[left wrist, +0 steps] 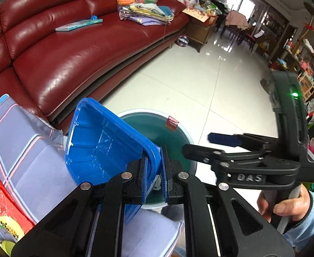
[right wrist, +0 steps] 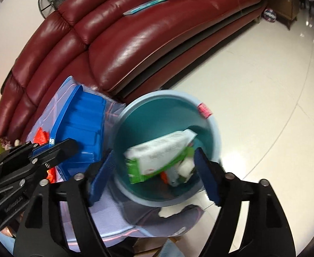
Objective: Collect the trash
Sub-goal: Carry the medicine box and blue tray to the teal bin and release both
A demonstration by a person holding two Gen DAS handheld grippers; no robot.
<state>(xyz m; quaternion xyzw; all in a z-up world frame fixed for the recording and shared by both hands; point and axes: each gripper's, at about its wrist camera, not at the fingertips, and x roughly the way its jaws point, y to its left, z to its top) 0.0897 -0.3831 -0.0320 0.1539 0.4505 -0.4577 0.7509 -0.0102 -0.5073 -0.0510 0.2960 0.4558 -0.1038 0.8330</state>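
Trash is dropping into the teal bin (right wrist: pixel 167 150) at the lower centre of the right wrist view: a blurred white-and-green box (right wrist: pixel 157 156) sits inside its mouth with a few smaller scraps (right wrist: pixel 184 171) under it, too blurred to name. Your right hand-held gripper (right wrist: pixel 154 174) stands spread wide above the bin with nothing between its blue pads (right wrist: pixel 102 175), so I judge the box already let go. Keep that gripper centred over the opening until the box settles, then lift it clear of the rim.

Your left hand-held gripper (left wrist: pixel 155 171) is pinching the rim of the blue tray (left wrist: pixel 105 141), which looks empty and hangs tilted at the lower centre of the left wrist view, just beside the bin. If the tray goes in next, bring it over the mouth before you loosen the pinch; it is wide and could catch on the bin's rim (left wrist: pixel 135 112). A small red label (left wrist: pixel 172 123) sits on the bin's far wall.
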